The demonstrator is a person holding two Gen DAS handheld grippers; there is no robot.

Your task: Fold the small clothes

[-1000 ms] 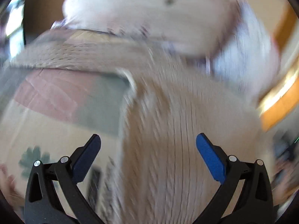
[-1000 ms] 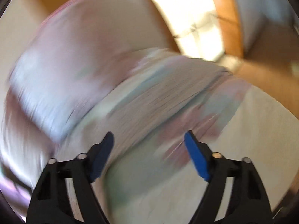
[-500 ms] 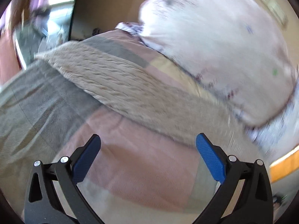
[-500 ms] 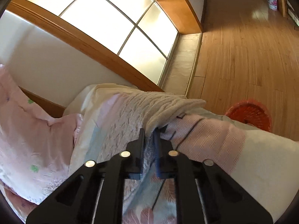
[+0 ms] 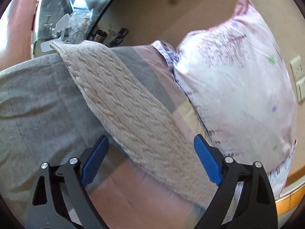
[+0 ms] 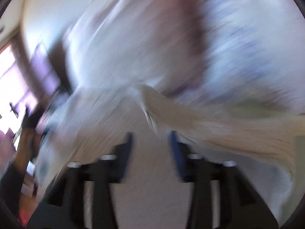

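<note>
The right tongs [image 6: 150,148] have let go of the knit garment [image 5: 133,110] (jaws now apart, blurred), while the left tongs [image 5: 150,162] stay open above it, so this fold seems placed.

A beige painted wall [image 5: 171,15] rises behind the pink floral-print pillow [image 5: 238,87]. Left of the pillow stands a glass-topped table [image 5: 63,15]; to its right, white wall switches [image 5: 297,80]; beneath it, grey-and-pink patchwork bedding [image 5: 38,103].

We see a beige knit garment [image 5: 129,103], rough cabled cloth, on a matt grey-pink woven bedcover [image 5: 38,103]; at 3 o'clock a smooth printed cotton pillow [image 5: 238,87]. Left gripper [image 5: 150,160]: matt black plastic, ribbed blue pads [image 5: 206,162] (right view blurred).
</note>
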